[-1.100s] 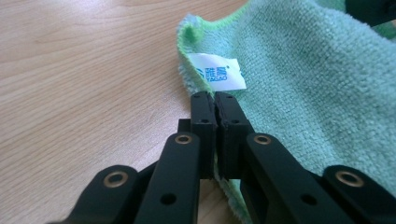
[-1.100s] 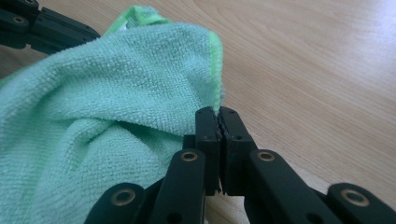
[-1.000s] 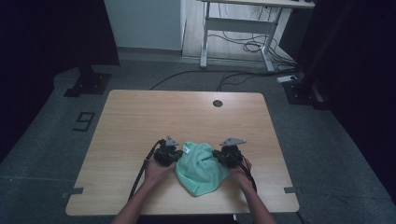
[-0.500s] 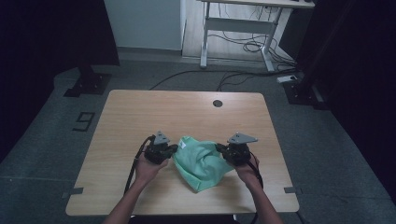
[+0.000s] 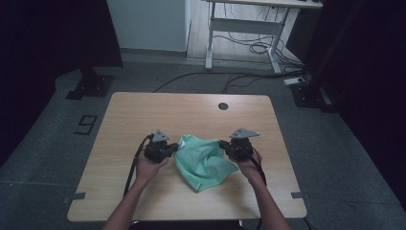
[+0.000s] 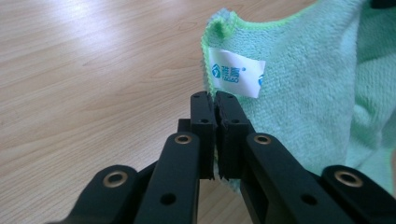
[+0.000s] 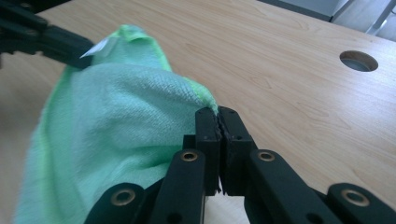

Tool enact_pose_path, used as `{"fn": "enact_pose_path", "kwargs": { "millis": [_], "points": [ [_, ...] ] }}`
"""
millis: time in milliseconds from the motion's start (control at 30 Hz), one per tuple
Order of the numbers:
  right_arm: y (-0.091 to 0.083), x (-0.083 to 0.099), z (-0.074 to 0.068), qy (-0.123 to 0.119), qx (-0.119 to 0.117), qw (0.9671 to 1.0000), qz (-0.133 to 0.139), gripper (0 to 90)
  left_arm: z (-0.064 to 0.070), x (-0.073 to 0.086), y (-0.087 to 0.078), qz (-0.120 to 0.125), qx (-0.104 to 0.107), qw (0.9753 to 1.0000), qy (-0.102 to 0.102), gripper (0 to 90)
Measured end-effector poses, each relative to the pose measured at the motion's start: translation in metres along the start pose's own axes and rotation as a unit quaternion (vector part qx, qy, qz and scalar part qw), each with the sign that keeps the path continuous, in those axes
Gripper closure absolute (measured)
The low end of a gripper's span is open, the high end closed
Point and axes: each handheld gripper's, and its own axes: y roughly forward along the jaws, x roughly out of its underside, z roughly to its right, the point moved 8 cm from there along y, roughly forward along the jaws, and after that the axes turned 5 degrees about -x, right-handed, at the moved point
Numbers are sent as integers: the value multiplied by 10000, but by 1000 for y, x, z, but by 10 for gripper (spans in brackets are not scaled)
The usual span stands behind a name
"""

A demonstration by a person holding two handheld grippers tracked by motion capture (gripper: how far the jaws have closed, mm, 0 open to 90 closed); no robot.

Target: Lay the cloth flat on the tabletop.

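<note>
A mint-green microfibre cloth (image 5: pixel 203 158) hangs slack between my two grippers over the wooden table (image 5: pixel 143 115), its lower corner drooping toward the front edge. My left gripper (image 5: pixel 173 150) is shut on the cloth's left edge, just below a white label (image 6: pixel 237 72) with blue print. In the left gripper view the jaws of that gripper (image 6: pixel 214 100) are pressed together on the cloth (image 6: pixel 299 88). My right gripper (image 5: pixel 223 145) is shut on the opposite corner. The right gripper view shows this gripper (image 7: pixel 217 113) pinching the cloth's (image 7: pixel 116 116) green hem, and the left gripper beyond at upper left.
A round cable hole (image 5: pixel 222 106) sits near the table's far edge. Beyond the table stands a white desk frame (image 5: pixel 239 28) with cables on the floor. Black stand bases (image 5: pixel 91 84) rest on the grey floor at left and right. Bare tabletop lies ahead of both grippers.
Both grippers have moved forward, away from the front edge, and slightly apart. The cloth has been lifted and stretched between them, where it lay bunched a second ago.
</note>
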Motion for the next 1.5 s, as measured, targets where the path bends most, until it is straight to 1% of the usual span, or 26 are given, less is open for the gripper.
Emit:
{"fn": "enact_pose_path", "kwargs": {
  "millis": [33,100,133,200,233,267,300,333,367,400,433,467,533,600,700,800,867,933,1000,1100,1133,1200,1267,1333,1400,1500],
  "points": [
    [5,-1,5,45,9,10000,-16,864,-1,1,3,-28,11,10000,-30,857],
    [13,-2,14,116,33,9999,-25,841,-2,3,8,-96,-68,9999,-16,831],
    [17,-3,18,138,42,9999,-23,812,-3,5,12,-146,-123,9998,-30,812],
    [28,-2,26,198,190,9996,-89,676,-6,9,16,-219,-223,9995,-89,775],
    [30,-1,28,303,213,9993,-74,660,-7,11,17,-256,-235,9993,-108,734],
    [30,0,27,348,200,9992,-29,640,-8,13,18,-291,-230,9993,-100,707],
    [29,1,26,329,202,9993,-4,622,-9,15,18,-309,-266,9991,-79,699],
    [28,2,25,290,211,9994,11,600,-12,18,17,-325,-372,9988,-39,686],
    [25,4,23,264,237,9994,2,579,-13,19,16,-332,-397,9987,-43,661],
    [23,5,23,246,284,9993,25,570,-15,21,15,-333,-377,9987,-91,660],
    [18,7,23,260,363,9990,102,561,-16,22,14,-329,-405,9986,-110,653],
    [15,8,23,313,359,9988,136,560,-17,23,12,-299,-441,9985,-136,644],
    [7,13,23,377,361,9984,205,545,-15,22,10,-265,-378,9988,-155,630],
    [3,17,22,438,334,9983,202,529,-10,20,11,-225,-337,9991,-136,613],
    [-4,25,15,460,238,9984,217,511,-3,15,16,-216,-249,9994,-58,601],
    [-8,34,6,389,138,9990,176,517,4,10,27,-281,-183,9994,22,596],
    [-8,42,1,399,55,9991,113,546,7,10,35,-363,-175,9992,52,598],
    [-7,50,-2,411,40,9991,11,600,10,11,44,-464,-161,9987,112,601],
    [-6,56,-3,415,64,9991,-99,694,12,14,51,-562,-139,9982,124,608],
    [-3,66,-8,436,-16,9987,-268,793,13,20,59,-692,-158,9974,117,618],
    [-2,69,-9,419,9,9986,-311,813,13,21,60,-708,-156,9973,117,621],
    [-3,73,-11,430,-15,9986,-323,834,13,23,61,-756,-184,9969,141,627],
    [-4,75,-11,473,-38,9984,-322,842,12,23,61,-745,-203,9970,109,631],
    [-8,78,-11,561,-36,9980,-293,845,11,24,60,-764,-229,9968,102,635],
    [-12,83,-13,582,-55,9978,-303,846,10,25,59,-753,-264,9968,98,638],
    [-21,100,-18,595,-78,9975,-367,847,9,26,58,-761,-297,9966,51,648]
  ]
}}
